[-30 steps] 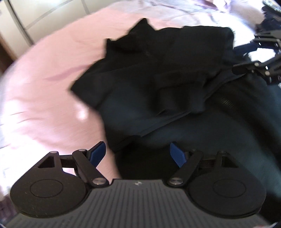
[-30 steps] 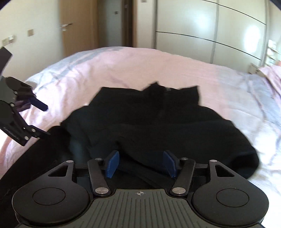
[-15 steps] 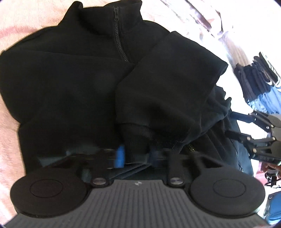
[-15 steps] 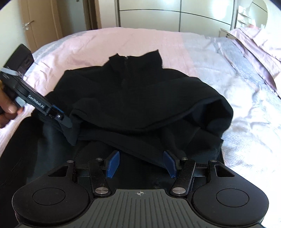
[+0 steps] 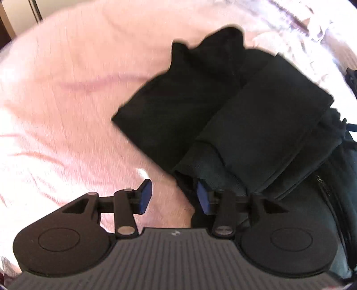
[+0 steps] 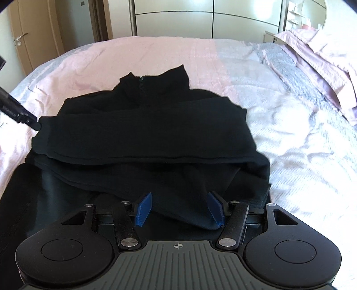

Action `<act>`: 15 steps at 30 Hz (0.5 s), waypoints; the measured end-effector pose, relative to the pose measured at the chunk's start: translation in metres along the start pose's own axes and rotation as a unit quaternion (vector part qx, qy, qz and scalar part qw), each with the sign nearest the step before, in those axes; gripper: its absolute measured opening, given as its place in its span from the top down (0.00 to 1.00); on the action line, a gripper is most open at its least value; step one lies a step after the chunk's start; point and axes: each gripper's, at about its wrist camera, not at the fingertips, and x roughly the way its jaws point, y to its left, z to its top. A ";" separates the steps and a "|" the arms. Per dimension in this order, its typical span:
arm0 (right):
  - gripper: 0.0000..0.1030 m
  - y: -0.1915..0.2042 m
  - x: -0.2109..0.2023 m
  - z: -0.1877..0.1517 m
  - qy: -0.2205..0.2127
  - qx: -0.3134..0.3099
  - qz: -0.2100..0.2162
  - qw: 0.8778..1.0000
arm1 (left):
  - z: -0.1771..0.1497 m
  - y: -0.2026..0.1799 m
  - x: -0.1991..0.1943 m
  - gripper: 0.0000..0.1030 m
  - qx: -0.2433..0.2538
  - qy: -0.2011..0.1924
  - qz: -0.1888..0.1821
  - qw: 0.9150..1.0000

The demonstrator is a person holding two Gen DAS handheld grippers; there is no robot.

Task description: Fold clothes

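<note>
The black fleece (image 6: pixel 142 142) lies part-folded on the pink bed (image 6: pixel 156 51) — just ahead of both claws. Left claw (image 5: pixel 173 196) and right claw (image 6: pixel 178 208) both gape, gripping nothing.

Pink bedspread (image 6: pixel 142 53), pillows (image 6: pixel 321 55) at right, wardrobe doors (image 6: pixel 200 20), wooden door (image 6: pixel 24 38) behind.

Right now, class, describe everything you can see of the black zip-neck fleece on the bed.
The black zip-neck fleece looks soft and matte, with a stand-up collar and short zipper. It lies partly folded on the pink bedspread, one sleeve laid across its front. Its near hem overlaps another dark garment. Both hand-held grippers are open; neither clamps it.
</note>
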 end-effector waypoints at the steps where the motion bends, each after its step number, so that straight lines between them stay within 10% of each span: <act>1: 0.43 -0.004 0.001 0.002 -0.002 0.000 -0.002 1.000 | -0.003 -0.006 -0.002 0.61 0.008 -0.015 -0.011 1.000; 5: 0.43 -0.023 0.017 0.017 -0.011 0.006 -0.007 1.000 | -0.013 -0.024 0.018 0.59 0.046 -0.012 -0.053 0.997; 15: 0.43 -0.070 0.045 0.006 0.085 0.053 0.029 0.995 | -0.037 0.005 0.035 0.51 -0.026 0.042 -0.010 0.999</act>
